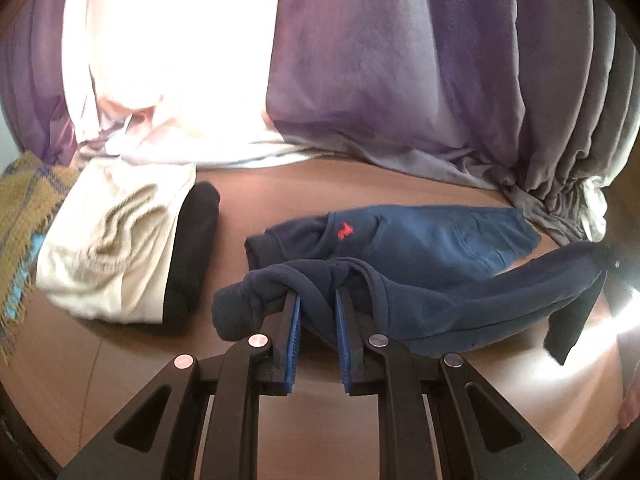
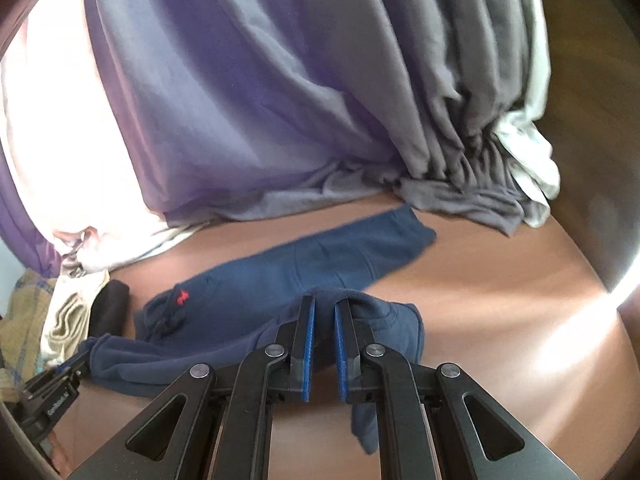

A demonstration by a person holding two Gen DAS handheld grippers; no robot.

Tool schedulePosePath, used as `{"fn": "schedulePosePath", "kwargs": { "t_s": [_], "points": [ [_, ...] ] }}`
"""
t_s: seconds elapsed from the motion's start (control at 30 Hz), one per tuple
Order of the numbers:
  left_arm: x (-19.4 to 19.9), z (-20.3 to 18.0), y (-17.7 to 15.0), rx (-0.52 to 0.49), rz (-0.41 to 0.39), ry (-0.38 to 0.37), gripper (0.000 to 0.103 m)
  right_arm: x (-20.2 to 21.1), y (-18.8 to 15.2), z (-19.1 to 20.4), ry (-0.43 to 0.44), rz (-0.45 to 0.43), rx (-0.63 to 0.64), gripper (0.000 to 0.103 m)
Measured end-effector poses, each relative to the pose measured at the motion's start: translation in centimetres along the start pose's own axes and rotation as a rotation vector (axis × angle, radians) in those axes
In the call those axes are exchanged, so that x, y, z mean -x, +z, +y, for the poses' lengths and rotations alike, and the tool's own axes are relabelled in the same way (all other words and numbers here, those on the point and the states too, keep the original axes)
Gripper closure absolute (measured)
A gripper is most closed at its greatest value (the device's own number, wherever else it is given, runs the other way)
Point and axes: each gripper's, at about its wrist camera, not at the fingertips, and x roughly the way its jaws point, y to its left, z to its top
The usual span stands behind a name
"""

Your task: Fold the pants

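We saw one pair of navy pants point(image 1: 420, 240) on the brown worktop point(image 1: 360, 184), its near edge lifted, pinched by two grippers: left gripper point(image 1: 318, 300) and right gripper point(image 2: 324, 308). One cream garment point(image 1: 112, 240) lay far left.

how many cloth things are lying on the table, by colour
navy blue: 1, the pants, held by the left gripper and the right gripper
cream: 1, a folded garment
black: 1, a folded garment
mustard plaid: 1, a blanket
total: 4
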Motion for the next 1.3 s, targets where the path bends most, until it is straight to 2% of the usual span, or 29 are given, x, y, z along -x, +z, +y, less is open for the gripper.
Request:
{"fn": "schedulePosePath", "kwargs": {
  "t_s": [0.27,0.6,0.87,1.07,1.3],
  "points": [
    [-4.5,0.2,3.0,-0.004,0.030,0.026,0.085,-5.7,4.0,1.5,0.010,0.042,0.073,0.093],
    [-8.5,1.1,5.4,0.037,0.080,0.019,0.085,-11.2,6.9,3.3,0.011,0.084,0.091,0.093],
    [-11.7,1.6,7.2,0.068,0.111,0.023,0.085,-15.4,8.2,3.9,-0.008,0.125,0.063,0.093],
    [-14.9,2.3,7.4,0.097,0.150,0.045,0.084,-19.3,8.6,4.0,-0.026,0.160,0.036,0.093],
    [-16.8,3.0,7.6,0.110,0.174,0.064,0.082,-23.3,8.7,4.4,-0.049,0.213,0.041,0.093]
  ]
}}
